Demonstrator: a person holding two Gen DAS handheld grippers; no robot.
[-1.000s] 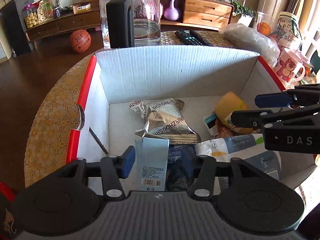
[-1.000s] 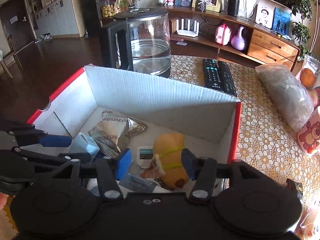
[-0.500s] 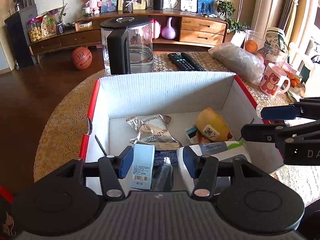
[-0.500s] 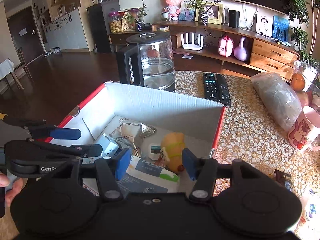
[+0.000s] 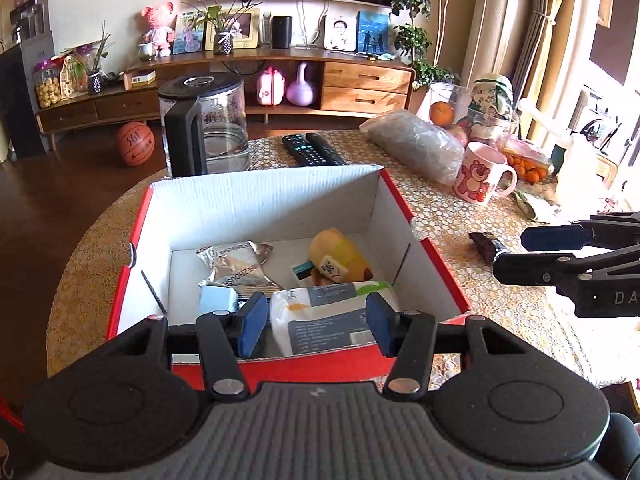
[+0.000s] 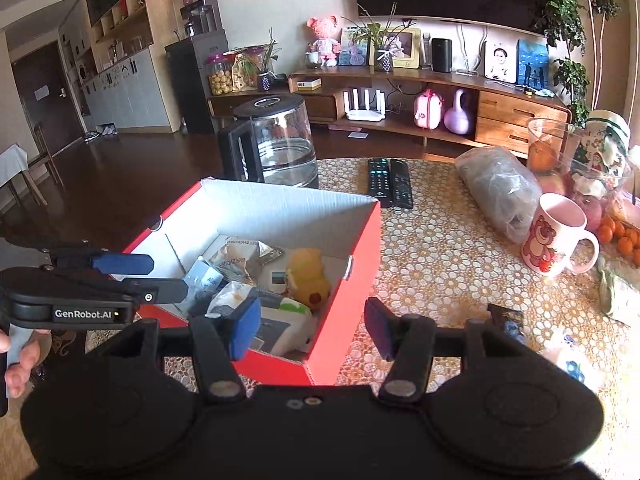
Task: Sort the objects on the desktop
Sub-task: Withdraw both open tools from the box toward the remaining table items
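The left gripper hangs above the near wall of the red cardboard box, and its jaws are apart with nothing between them. The right gripper is over the near right corner of the same box, its jaws also wide apart and empty.

The box stands on the worktop, which has a gold lace cloth. Inside the box lie a silver snack bag, a yellow plush toy, a small light blue carton and a white and grey pack against the near wall. The carton is just beside the snack bag.

On the worktop to the right of the box, a dark wrapped snack lies apart from it. Behind the box are a glass kettle, 2 remote controls, a grey plastic bag and a pink bear mug.
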